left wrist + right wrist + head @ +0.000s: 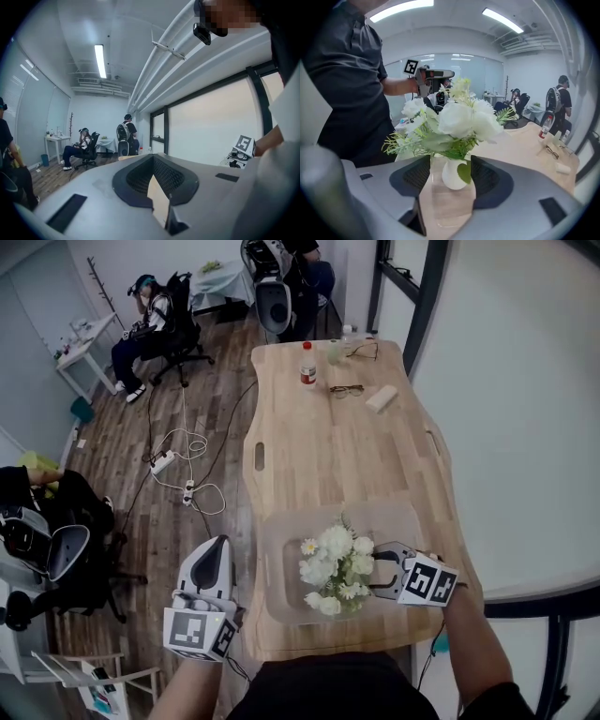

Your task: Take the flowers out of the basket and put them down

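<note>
At the near edge of the desk [328, 456] we find the flowers [335, 568], a white bunch with green sprigs in a small white vase [453, 177]. Seen from the head view, they stand upright inside the outline of the translucent basket [281, 554], toward its right half.

Our right gripper [377, 570] sits just to the right of them, pointing left at the bunch, with its jaws spread wide. In the right gripper view the vase stands between the two pads [414, 176] with a sliver of gap on each side, so neither pad presses on it. One green leaf hangs close to the pad at that view's right.

Our left gripper [217, 546] hangs off the desk's left edge, over the wooden floor [122, 446], well apart from the basket. Its jaws are drawn together at the tips, with nothing between them.

Farther up the desk, well apart from the basket, we see a red-capped bottle [307, 365], a pair of glasses [345, 390] and a small pale block [381, 397].
</note>
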{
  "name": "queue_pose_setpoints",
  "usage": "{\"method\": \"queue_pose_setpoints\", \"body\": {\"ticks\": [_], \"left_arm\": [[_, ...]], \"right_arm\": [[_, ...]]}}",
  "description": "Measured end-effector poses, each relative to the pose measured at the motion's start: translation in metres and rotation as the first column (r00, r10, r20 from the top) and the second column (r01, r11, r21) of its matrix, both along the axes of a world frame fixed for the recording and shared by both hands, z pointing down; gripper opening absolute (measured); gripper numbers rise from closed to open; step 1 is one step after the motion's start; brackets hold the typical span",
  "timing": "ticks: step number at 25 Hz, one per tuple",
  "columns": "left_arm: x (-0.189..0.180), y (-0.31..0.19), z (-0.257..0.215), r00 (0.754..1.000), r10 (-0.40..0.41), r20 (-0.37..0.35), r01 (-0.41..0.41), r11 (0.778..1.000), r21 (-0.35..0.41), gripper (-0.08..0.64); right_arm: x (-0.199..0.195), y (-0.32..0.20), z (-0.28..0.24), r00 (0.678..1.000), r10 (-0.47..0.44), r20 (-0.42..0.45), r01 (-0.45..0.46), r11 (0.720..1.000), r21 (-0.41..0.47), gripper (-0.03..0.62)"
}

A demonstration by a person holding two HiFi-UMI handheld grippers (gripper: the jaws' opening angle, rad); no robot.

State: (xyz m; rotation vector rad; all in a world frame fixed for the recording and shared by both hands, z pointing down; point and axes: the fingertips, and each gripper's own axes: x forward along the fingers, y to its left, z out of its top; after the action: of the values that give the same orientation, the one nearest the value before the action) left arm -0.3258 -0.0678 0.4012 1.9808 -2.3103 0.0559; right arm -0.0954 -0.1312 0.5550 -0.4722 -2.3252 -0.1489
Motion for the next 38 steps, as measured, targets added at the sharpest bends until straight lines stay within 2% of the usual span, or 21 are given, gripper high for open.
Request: {"method": "queue_pose_setpoints", "body": {"ticks": [4,8,18,24,26,32,38], "left_arm": [[-0.005,0.001,0.003,1.0,-0.01,-0.01,0.01,1.0,-0.002,0.005],[-0.003,0.001,0.008,1.0,-0.007,-0.012,0.007,1.0,-0.008,0.006],[-0.015,0.017,0.002,0.999,-0.037,0.01,0.037,0.999,-0.019,0.005],[-0.014,0.022,-0.006,0.999,-0.037,0.039,0.038,0.999,-0.027,0.005],[-0.013,0.023,-0.005,0.998,-0.039,0.044,0.04,0.999,-0.033,0.005],[-0.014,0.025,-0.003,0.998,-0.048,0.046,0.05,0.998,-0.04,0.005],[-0.008,0.02,-0.006,0.998,-0.026,0.058,0.028,0.999,-0.038,0.005]], "right_arm": [[-0.002,-0.004,0.024,0.998,-0.024,-0.065,0.027,0.998,0.052,0.27],[-0.012,-0.005,0.036,0.998,-0.02,-0.051,0.022,0.999,0.041,0.27],[-0.048,0.004,0.056,0.999,-0.01,0.052,0.012,0.999,-0.035,0.272],[-0.066,0.011,0.068,0.993,0.009,0.114,-0.003,0.999,-0.051,0.269],[-0.068,0.013,0.065,0.989,0.018,0.146,-0.009,0.998,-0.065,0.232],[-0.069,0.009,0.035,0.969,0.041,0.245,-0.02,0.996,-0.086,0.224],[-0.066,0.003,0.008,0.96,0.061,0.272,-0.043,0.997,-0.071,0.224]]}}
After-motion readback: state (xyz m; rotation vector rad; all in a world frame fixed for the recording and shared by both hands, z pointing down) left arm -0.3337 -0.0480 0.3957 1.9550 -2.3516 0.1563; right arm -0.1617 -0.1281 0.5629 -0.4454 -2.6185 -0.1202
